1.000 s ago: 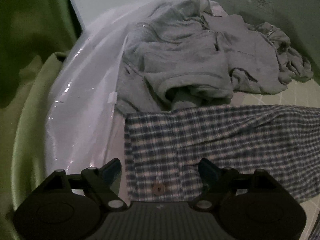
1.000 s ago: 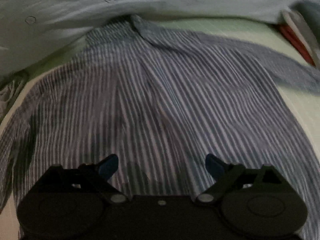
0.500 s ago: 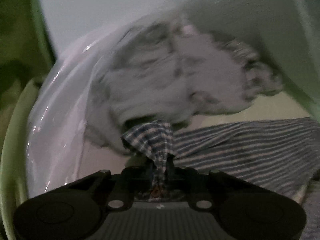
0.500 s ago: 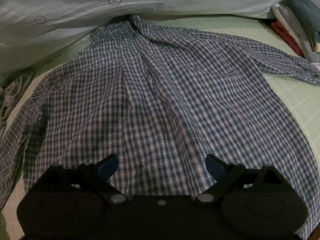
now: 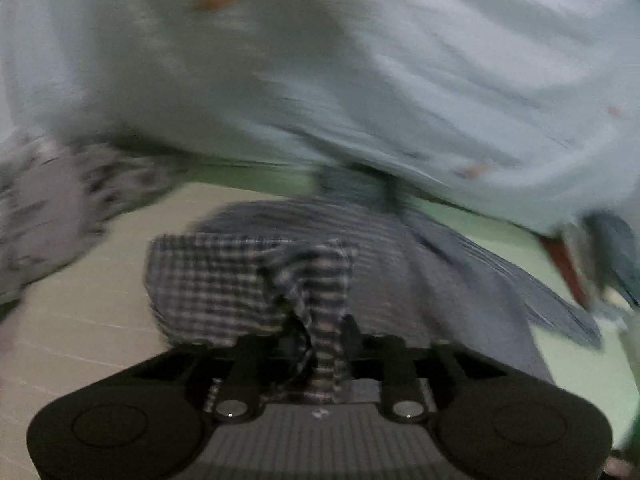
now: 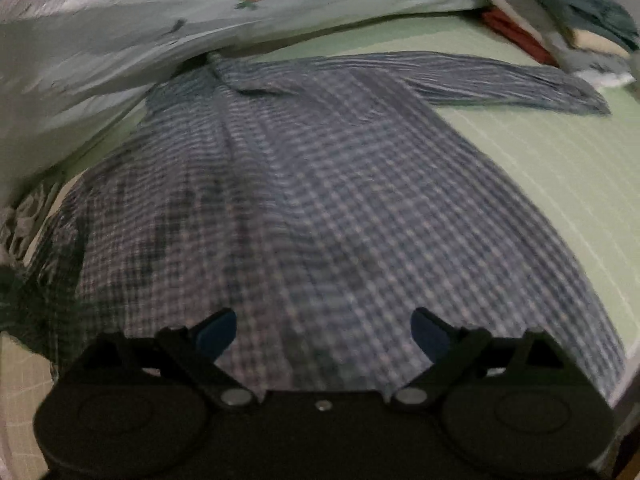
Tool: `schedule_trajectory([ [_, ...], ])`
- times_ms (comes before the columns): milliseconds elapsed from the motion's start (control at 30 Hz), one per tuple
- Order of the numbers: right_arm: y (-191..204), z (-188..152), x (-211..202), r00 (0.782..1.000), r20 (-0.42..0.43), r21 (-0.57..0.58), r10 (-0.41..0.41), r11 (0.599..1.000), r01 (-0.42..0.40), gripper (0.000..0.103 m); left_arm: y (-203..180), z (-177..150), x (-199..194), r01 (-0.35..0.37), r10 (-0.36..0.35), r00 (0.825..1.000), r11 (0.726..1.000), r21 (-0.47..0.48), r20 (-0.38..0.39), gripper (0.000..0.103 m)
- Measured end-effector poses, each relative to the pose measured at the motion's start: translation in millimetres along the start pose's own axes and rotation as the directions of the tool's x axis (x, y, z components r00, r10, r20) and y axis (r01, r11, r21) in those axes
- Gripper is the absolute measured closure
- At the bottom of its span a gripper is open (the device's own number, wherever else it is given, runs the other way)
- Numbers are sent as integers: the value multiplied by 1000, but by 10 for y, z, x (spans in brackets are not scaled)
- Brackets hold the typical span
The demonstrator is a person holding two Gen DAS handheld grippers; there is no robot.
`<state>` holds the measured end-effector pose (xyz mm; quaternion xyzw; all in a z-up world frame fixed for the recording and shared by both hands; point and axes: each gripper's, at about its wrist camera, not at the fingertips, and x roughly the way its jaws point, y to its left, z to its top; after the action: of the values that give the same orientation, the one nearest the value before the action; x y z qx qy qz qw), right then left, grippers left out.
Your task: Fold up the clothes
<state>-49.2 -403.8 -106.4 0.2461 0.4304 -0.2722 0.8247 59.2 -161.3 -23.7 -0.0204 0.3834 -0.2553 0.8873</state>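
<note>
Your left gripper (image 5: 320,332) pinches a bunched fold of the plaid shirt (image 6: 320,200), its jaws just loosening. The shirt lies spread on the green mat (image 6: 540,152); your right gripper (image 6: 324,332) hovers above it, jaws wide.

Left gripper (image 5: 320,336): black plastic body, two broad rounded lobes low at either side, each with a faint moulded circle on top. Between the lobes a grey ribbed plate (image 5: 320,436) with a small pale mark near its upper edge. Two black link arms run forward from silver round screws (image 5: 230,408). View is blurred.

Right gripper (image 6: 323,330): same black build, two rounded lobes with moulded circles, angled black link arms pivoting on silver screws (image 6: 236,397). A small silver screw sits at the centre of the dark plate. Fingers (image 6: 216,330) carry blue pads on their inner faces.
</note>
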Motion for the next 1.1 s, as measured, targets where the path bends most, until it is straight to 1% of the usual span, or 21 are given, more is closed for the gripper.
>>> schedule_trajectory([
  [67,-91,-5,-73,1000,15,16,0,1000,0,6,-165,-60,-25,2,-2,1000,999,35,-19,36],
  [167,-166,-2,-159,999,52,16,9,1000,-10,1,-164,-120,-70,-61,62,998,998,14,-30,24],
  [267,-126,6,-166,997,77,-11,26,1000,-25,0,12,-170,-95,-152,150,987,988,-37,-66,23],
  [367,10,2,-125,995,86,-50,51,998,-46,0,299,-236,-188,-245,236,967,965,-90,-97,23],
  [433,171,-33,-91,994,79,-96,73,993,-65,0,473,-288,-235,-289,276,955,950,-119,-113,22],
  [500,349,-64,-36,991,54,-129,124,985,-116,0,667,-313,-276,-319,301,945,936,-152,-129,19],
  [600,618,-113,72,977,-3,-157,215,964,-213,0,905,-351,-287,-344,319,936,921,-184,-152,18],
  [667,827,-167,175,968,-36,-182,247,951,-249,0,1068,-371,-261,-356,326,930,913,-198,-171,18],
  [700,930,-190,241,967,-51,-196,248,947,-254,0,1150,-378,-243,-363,330,926,909,-202,-183,18],
  [767,1131,-232,387,967,-77,-221,241,942,-252,5,1276,-381,-214,-377,339,920,903,-208,-197,18],
  [833,1241,-258,490,964,-92,-219,249,940,-263,9,1380,-370,-176,-388,347,915,898,-210,-206,18],
  [900,1328,-277,569,960,-104,-210,262,937,-278,11,1460,-333,-108,-396,352,910,894,-210,-220,18],
  [933,1371,-272,619,959,-115,-212,259,937,-279,17,1494,-306,-68,-401,354,907,892,-211,-227,18],
  [967,1410,-268,663,961,-123,-222,246,937,-269,18,1516,-277,-24,-401,353,906,892,-210,-233,18],
  [1067,1505,-277,682,974,-114,-279,194,935,-219,25,1497,-190,127,-390,342,908,902,-187,-243,18],
  [1100,1519,-270,678,978,-108,-297,180,933,-204,34,1480,-166,174,-386,339,908,905,-178,-246,18],
])
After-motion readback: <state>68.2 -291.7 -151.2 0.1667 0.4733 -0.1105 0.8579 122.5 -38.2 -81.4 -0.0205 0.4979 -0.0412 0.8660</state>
